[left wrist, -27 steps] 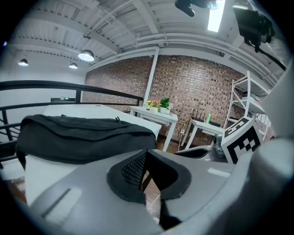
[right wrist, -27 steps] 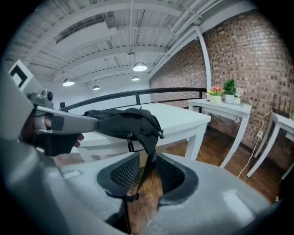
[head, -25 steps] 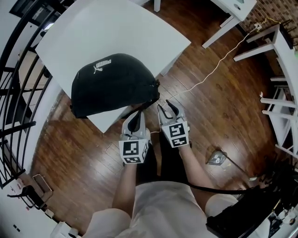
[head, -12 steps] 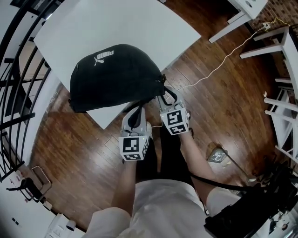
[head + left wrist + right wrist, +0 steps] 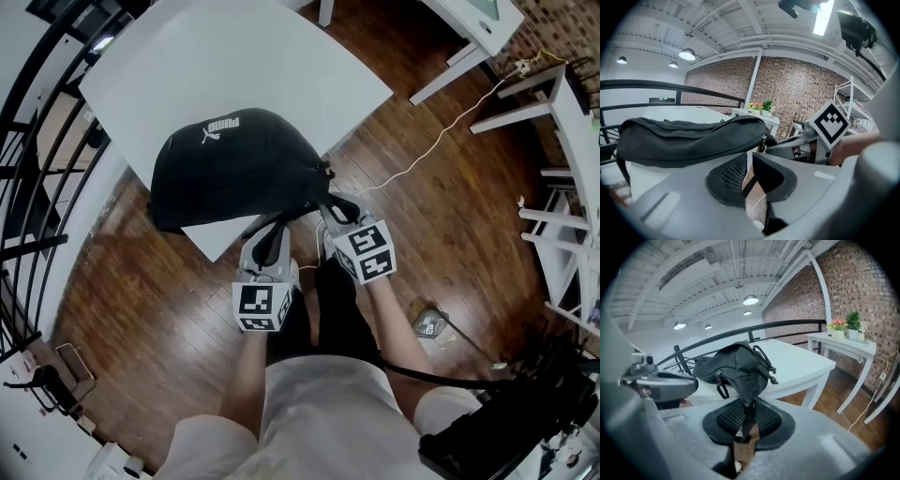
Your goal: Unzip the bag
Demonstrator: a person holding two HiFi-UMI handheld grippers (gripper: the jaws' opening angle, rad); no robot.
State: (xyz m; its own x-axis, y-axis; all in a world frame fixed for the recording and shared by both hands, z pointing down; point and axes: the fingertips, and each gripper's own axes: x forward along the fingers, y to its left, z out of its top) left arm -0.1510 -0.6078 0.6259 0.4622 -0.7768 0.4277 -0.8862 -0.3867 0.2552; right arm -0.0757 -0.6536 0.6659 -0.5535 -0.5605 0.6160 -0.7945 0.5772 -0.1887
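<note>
A black bag (image 5: 234, 169) lies on the near corner of the white table (image 5: 234, 66). My right gripper (image 5: 336, 211) is at the bag's right end. In the right gripper view its jaws are closing and the pads (image 5: 733, 416) pinch the bag's end fabric (image 5: 749, 401). A zip pull with a loop (image 5: 720, 382) hangs just left of them. My left gripper (image 5: 275, 234) is below the bag's edge. Its jaws (image 5: 747, 161) are opening, a narrow gap apart. A thin black strap (image 5: 749, 180) runs down through that gap from the zip pull (image 5: 764, 139).
A white cable (image 5: 422, 155) trails over the wooden floor to the right of the table. White furniture legs (image 5: 553, 103) stand at the far right, a black railing (image 5: 37, 187) along the left. A white side table with plants (image 5: 843, 341) stands by the brick wall.
Both grippers have moved forward to the bag's near end. The right jaws stood wide apart and have now narrowed onto the bag's end.
</note>
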